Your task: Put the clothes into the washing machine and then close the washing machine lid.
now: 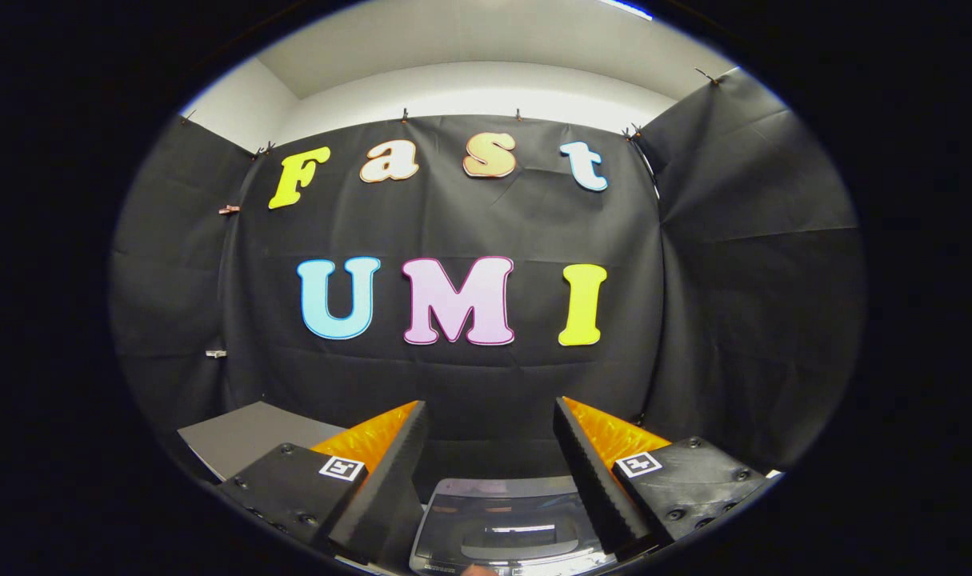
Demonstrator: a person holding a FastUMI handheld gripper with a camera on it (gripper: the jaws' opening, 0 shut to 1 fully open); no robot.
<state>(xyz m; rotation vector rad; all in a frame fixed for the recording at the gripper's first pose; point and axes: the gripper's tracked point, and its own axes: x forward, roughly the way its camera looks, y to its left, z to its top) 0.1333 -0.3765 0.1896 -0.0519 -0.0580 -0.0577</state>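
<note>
My gripper [490, 416] is spread wide, nothing between the fingers [390, 480], and there is a broad empty gap from one tip to the other. Each finger carries a small square black-and-white marker [342, 468] on its block; I can read no writing on them.

Down between the finger bases, just ahead of me and below, sits the washer [502, 528]. I see its top from above: a pale rim around a dark, glossy lid [506, 536] that reflects a strip of light. The lid looks to lie flat, though I cannot tell for sure that it is fully closed. The washer's near edge is cut off from sight, and a small pale spot at that edge is too little to tell. Its far edge runs across, side to side, squarely facing me. Any label on it is too small to read.

Left of the left finger lies a flat grey board [246, 436], its corner pointing toward the wall.

Beyond the fingertips is open air, then the black cloth wall [734, 280], creased and clipped along its top edge, folding round on both sides. Above that, white wall and ceiling [470, 48].
</note>
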